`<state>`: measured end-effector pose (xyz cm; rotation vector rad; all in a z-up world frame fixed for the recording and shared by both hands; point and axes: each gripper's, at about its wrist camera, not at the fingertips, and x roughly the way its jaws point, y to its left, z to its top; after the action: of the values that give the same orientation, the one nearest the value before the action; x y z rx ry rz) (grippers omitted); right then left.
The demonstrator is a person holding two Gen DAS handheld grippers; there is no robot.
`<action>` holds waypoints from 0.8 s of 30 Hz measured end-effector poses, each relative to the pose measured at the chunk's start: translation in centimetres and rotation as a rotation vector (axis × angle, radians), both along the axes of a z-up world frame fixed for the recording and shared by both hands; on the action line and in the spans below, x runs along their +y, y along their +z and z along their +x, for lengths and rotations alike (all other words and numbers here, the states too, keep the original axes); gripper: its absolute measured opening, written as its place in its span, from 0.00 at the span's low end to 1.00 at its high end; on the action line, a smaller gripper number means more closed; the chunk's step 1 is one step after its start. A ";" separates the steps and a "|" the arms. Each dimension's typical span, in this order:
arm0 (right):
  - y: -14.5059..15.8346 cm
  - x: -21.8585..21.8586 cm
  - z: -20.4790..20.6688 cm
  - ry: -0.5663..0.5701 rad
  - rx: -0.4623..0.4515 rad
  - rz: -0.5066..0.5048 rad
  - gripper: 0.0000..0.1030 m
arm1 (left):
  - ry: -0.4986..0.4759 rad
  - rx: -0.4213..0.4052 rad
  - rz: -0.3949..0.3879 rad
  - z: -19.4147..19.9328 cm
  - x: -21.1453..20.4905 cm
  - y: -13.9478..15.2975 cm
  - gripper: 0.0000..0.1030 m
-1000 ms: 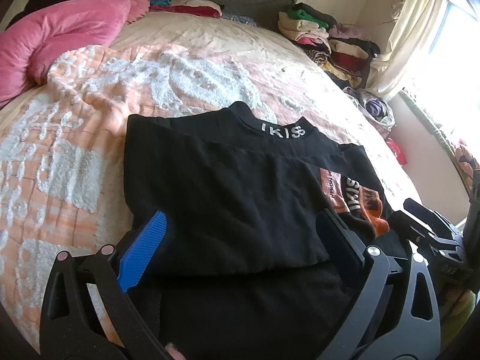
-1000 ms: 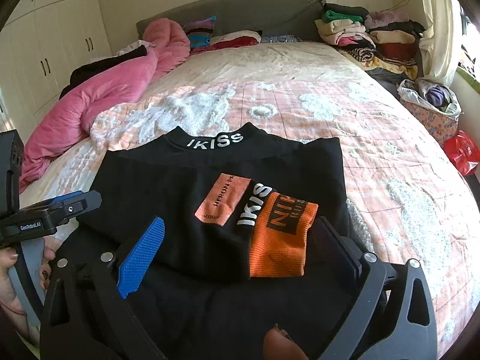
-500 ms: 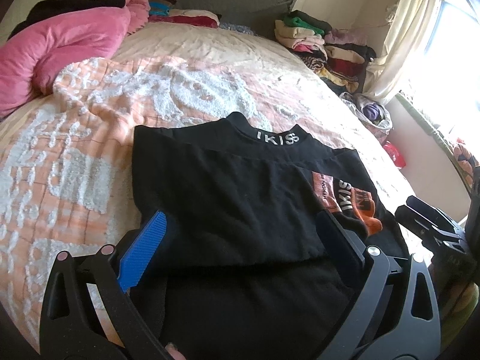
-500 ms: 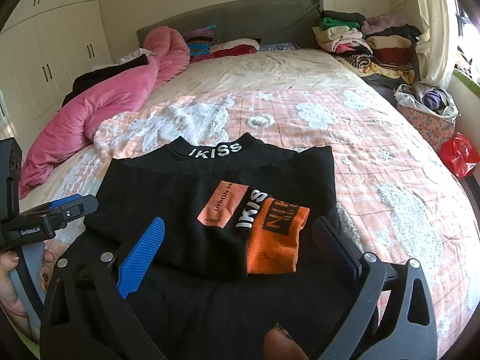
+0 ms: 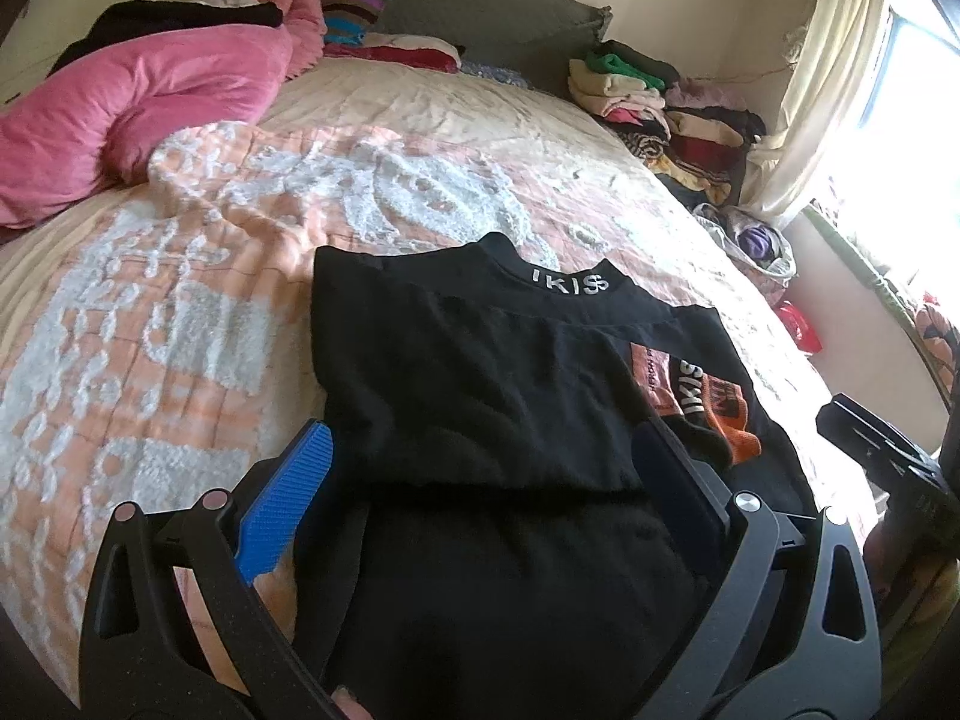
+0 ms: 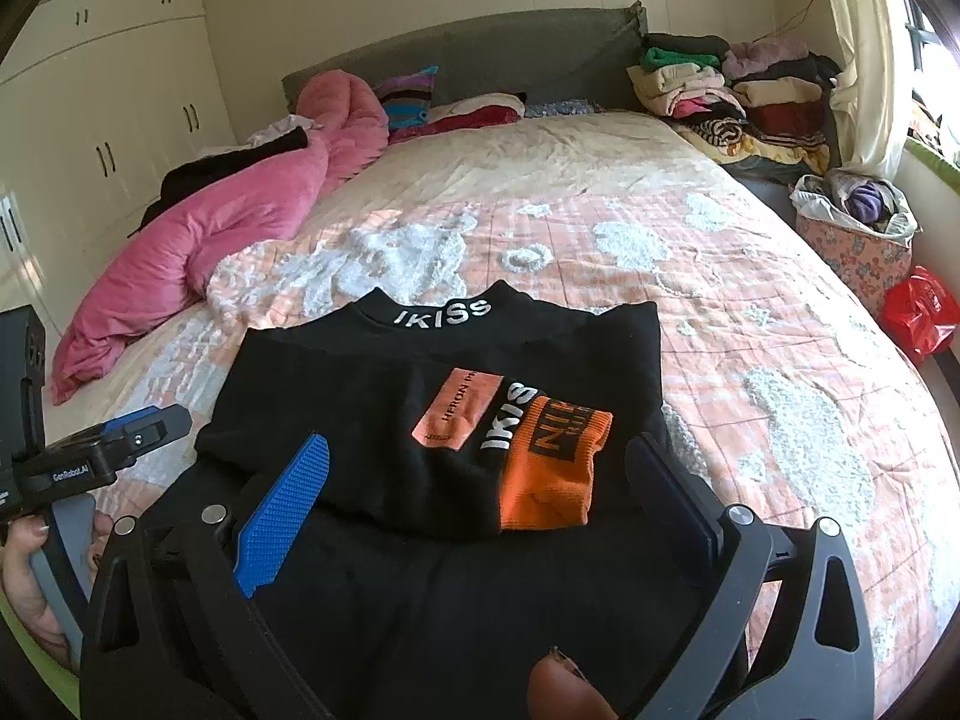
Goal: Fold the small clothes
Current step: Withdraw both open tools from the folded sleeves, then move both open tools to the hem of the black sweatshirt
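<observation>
Both grippers, left (image 5: 480,492) and right (image 6: 474,492), spread wide, empty, hovering over black top (image 6: 372,420) half-folded on bedspread (image 6: 750,312). Soft, light, floppy knit; probably best pinched at bottom hem corners, both layers together.
</observation>
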<state>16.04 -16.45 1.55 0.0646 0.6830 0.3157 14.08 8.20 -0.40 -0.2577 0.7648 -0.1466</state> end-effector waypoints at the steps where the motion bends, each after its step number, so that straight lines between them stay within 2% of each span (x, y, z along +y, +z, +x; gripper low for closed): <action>1: 0.1 -0.1 -0.2 0.002 -0.002 0.003 0.96 | 0.001 -0.001 0.001 -0.3 0.0 0.1 0.91; 24: 2.3 -3.3 -4.0 -0.014 -0.058 0.009 0.96 | 0.030 0.000 0.040 -3.9 0.1 1.8 0.91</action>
<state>11.99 -19.78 3.84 0.0689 0.6233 0.3061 10.15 8.26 1.37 -0.2311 0.7627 -0.1025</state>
